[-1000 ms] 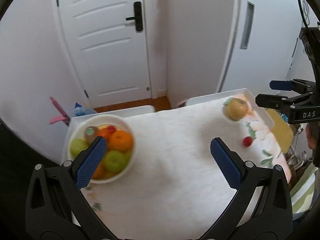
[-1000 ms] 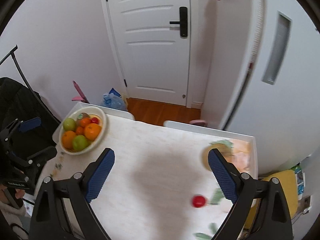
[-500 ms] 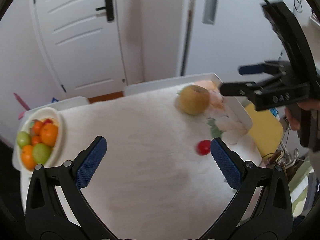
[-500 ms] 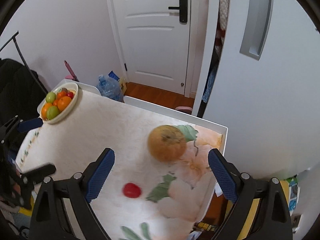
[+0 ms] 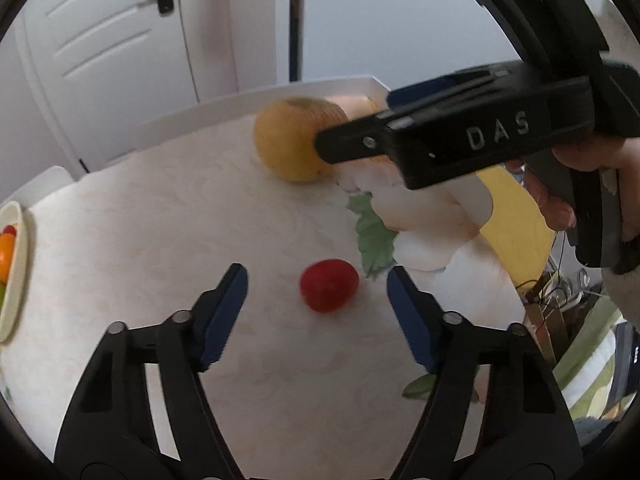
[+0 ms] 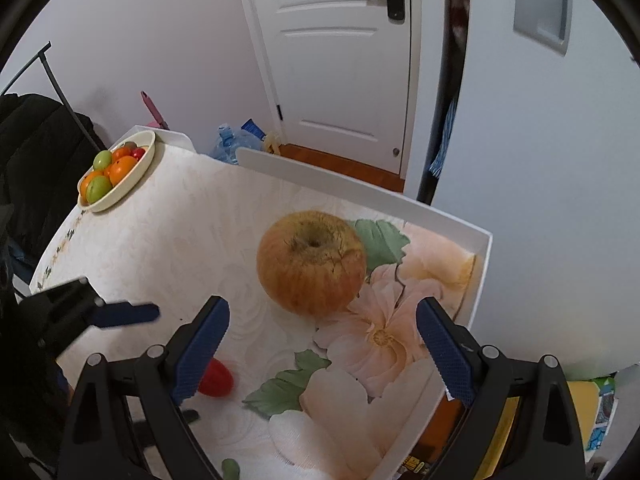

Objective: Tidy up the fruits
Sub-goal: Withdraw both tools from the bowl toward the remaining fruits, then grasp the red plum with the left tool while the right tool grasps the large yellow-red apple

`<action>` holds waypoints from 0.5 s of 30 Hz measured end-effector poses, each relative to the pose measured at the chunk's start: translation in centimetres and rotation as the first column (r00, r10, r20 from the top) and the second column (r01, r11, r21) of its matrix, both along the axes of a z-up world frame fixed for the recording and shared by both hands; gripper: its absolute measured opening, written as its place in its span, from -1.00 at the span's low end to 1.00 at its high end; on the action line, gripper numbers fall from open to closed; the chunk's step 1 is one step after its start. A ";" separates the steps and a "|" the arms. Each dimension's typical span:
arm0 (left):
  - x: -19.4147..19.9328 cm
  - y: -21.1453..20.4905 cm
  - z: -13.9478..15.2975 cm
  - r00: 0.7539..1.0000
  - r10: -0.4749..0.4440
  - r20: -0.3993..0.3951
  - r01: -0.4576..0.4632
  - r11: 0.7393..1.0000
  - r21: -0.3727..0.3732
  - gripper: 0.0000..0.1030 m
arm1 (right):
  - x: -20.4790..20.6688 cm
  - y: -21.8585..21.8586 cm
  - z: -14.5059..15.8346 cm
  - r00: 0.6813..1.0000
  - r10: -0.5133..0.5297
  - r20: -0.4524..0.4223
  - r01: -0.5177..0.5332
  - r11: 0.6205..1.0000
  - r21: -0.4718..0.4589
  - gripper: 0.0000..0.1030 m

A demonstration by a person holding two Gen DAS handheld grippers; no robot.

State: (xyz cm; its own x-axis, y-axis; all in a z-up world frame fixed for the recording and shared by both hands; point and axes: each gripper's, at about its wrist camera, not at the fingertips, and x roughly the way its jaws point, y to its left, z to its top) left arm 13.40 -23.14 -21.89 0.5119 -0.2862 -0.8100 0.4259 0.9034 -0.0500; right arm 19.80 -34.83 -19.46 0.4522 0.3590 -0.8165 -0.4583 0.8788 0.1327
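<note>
A small red fruit [image 5: 329,285] lies on the white table between the fingers of my left gripper [image 5: 316,284]; its jaws are closing, with clear gaps on both sides of the fruit. A large yellow-orange apple [image 6: 311,263] sits near the table's far right corner. My right gripper [image 6: 322,324] hovers open just in front of it, its pads apart from the apple. In the right wrist view the red fruit [image 6: 218,379] peeks out behind the left finger. A cream bowl [image 6: 120,191] of oranges and green fruit stands at the far left corner.
The table has a raised white rim [image 6: 360,186] along its far and right sides and a flower-printed cloth [image 6: 384,336]. A white door [image 6: 340,52] and walls stand behind. A yellow object [image 5: 516,216] sits below the table's right edge.
Both grippers dropped toward the table's right end. The left one's jaws narrowed and came around the red fruit; the right one closed in on the apple, still wide.
</note>
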 end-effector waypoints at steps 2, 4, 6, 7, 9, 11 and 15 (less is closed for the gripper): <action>0.0 -0.3 -0.5 1.000 -0.001 -0.009 0.001 1.000 0.005 0.27 | 0.2 -0.1 -0.5 1.000 0.006 -0.008 -0.006 1.000 0.012 0.81; 0.0 -0.6 -0.9 1.000 0.002 -0.013 -0.001 1.000 0.007 0.25 | 0.4 -0.3 -0.8 1.000 0.013 -0.013 -0.013 1.000 0.022 0.81; 0.0 -0.8 -1.2 1.000 0.005 -0.017 -0.005 1.000 0.006 0.17 | 0.6 -0.2 -1.1 1.000 0.020 -0.015 -0.019 0.999 0.028 0.81; 0.0 -0.8 -1.3 1.000 0.006 -0.021 -0.006 1.000 0.005 0.09 | 0.7 -0.1 -1.2 1.000 0.023 -0.017 -0.022 0.999 0.031 0.81; 0.1 -1.0 -1.6 1.000 0.006 -0.030 -0.006 1.000 0.008 0.00 | 1.0 0.0 -1.4 0.999 0.029 -0.019 -0.028 0.999 0.036 0.81; 0.0 -1.1 -1.8 0.999 0.006 -0.033 -0.006 1.000 0.010 -0.12 | 1.3 0.1 -1.5 0.999 0.035 -0.019 -0.035 0.999 0.038 0.81; 0.0 -1.3 -1.8 0.999 0.011 -0.036 -0.010 1.000 0.017 -0.23 | 1.5 0.3 -1.7 0.999 0.048 -0.021 -0.047 0.998 0.043 0.81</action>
